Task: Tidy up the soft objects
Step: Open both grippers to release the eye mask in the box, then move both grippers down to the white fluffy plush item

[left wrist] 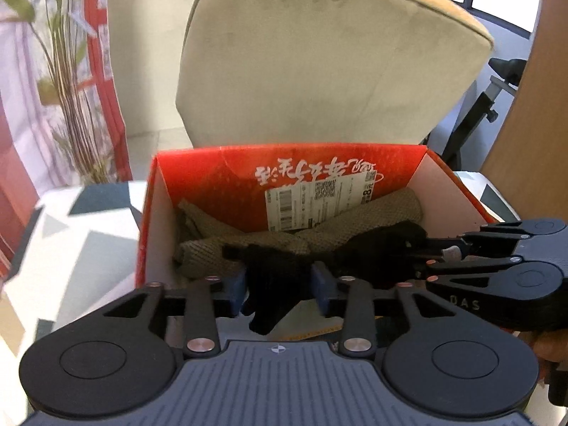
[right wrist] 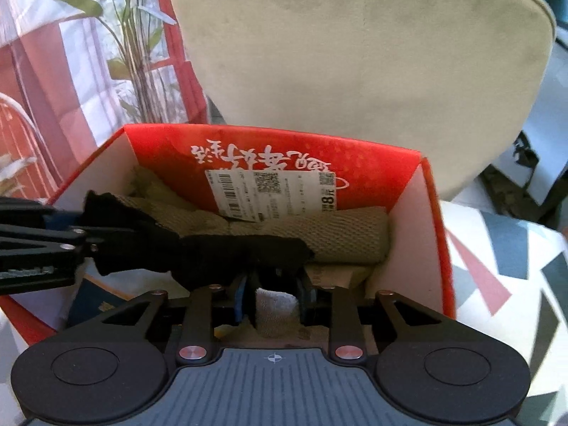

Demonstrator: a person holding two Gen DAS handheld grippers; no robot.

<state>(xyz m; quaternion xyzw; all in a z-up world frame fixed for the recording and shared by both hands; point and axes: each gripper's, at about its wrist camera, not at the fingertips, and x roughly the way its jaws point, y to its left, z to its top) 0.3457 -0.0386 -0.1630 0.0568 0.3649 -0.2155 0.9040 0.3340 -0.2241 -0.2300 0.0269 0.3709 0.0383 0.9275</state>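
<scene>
Both cameras sit just behind their fingers and look forward and slightly down into the open red box, very close to its near edge. The left wrist view faces it squarely; the right wrist view looks from further right. Both share the box interior, its white label and the beige chair back behind.
</scene>
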